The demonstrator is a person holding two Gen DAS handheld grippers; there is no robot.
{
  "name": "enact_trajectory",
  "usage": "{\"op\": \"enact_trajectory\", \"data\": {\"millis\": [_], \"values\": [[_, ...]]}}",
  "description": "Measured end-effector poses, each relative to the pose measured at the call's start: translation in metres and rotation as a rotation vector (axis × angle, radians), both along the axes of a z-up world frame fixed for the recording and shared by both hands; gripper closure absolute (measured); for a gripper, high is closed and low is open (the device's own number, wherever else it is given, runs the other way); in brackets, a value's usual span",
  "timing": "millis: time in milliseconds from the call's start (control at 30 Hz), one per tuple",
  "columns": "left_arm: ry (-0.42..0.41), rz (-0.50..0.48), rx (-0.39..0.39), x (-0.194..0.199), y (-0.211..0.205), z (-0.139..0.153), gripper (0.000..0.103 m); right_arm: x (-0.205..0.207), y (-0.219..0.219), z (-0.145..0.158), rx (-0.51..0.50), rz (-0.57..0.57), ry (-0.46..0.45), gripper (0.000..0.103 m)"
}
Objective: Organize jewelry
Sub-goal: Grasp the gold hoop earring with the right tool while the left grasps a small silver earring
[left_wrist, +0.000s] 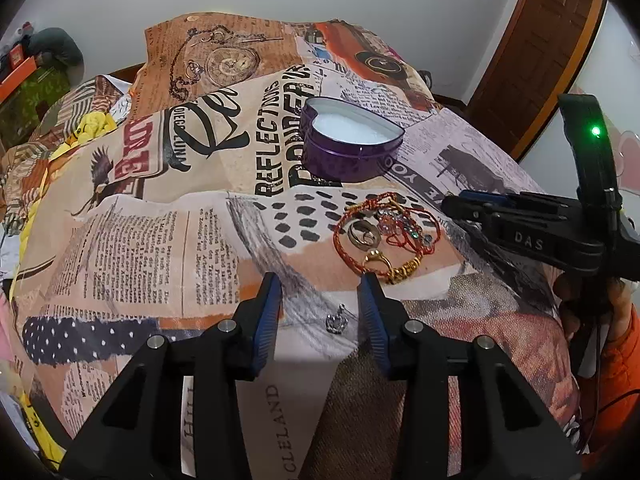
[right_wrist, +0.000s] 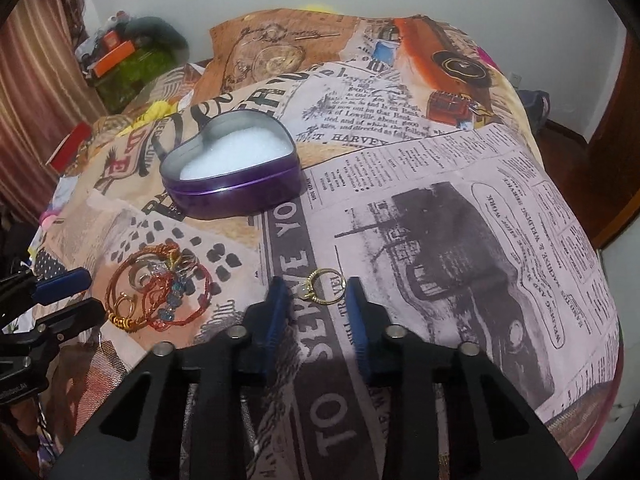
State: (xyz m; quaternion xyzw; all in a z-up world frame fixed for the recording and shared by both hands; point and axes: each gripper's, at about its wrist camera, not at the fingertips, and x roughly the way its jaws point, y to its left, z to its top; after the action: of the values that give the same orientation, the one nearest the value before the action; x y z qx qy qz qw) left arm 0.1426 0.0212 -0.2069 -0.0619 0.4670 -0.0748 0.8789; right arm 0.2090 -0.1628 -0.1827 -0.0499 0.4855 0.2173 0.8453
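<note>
A purple heart-shaped tin (left_wrist: 352, 140) with white padding stands open on the printed bedspread; it also shows in the right wrist view (right_wrist: 236, 172). A pile of jewelry (left_wrist: 386, 236), red and gold bangles with rings and beads, lies in front of it and shows in the right wrist view (right_wrist: 160, 292). My left gripper (left_wrist: 320, 292) is open just short of the pile, with a small silver charm (left_wrist: 337, 320) lying between its fingers. My right gripper (right_wrist: 316, 292) is open around a gold ring (right_wrist: 324, 284) lying on the cloth. The right gripper also shows in the left wrist view (left_wrist: 454, 204).
The printed bedspread (right_wrist: 480, 200) covers the whole bed. Clutter with an orange box (right_wrist: 116, 56) sits at the far left by a curtain. A wooden door (left_wrist: 540, 48) stands at the right. A white wall lies behind the bed.
</note>
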Motion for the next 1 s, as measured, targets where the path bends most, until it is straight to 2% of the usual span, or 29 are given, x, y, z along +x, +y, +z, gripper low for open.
{"op": "enact_trajectory", "data": {"millis": [33,100,200,400,433,467,767,1000], "values": [[0.0,0.0,-0.002,-0.001,0.0,0.001,0.064,0.001,0.0,0.0,0.003,0.0,0.001,0.082],[0.0,0.001,-0.002,-0.003,0.0,0.001,0.067,0.001,-0.001,0.0,0.002,-0.003,-0.001,0.096],[0.004,-0.002,-0.01,-0.008,0.0,0.002,0.068,0.0,-0.001,0.001,0.009,-0.009,-0.005,0.096],[0.007,-0.004,-0.015,-0.014,-0.001,0.001,0.079,-0.006,-0.003,0.006,0.021,-0.012,-0.015,0.096],[0.007,-0.001,-0.015,-0.014,-0.001,0.001,0.084,-0.007,-0.004,0.007,0.023,-0.014,-0.016,0.096],[0.007,-0.001,-0.019,-0.014,-0.001,0.0,0.094,-0.008,-0.005,0.008,0.026,-0.016,-0.017,0.096],[-0.007,0.01,-0.024,-0.014,-0.001,0.003,0.094,-0.016,-0.01,0.018,0.049,-0.033,-0.037,0.096],[-0.066,0.027,-0.008,-0.011,0.003,0.02,0.094,-0.022,-0.01,0.033,0.067,-0.038,-0.078,0.096]]}}
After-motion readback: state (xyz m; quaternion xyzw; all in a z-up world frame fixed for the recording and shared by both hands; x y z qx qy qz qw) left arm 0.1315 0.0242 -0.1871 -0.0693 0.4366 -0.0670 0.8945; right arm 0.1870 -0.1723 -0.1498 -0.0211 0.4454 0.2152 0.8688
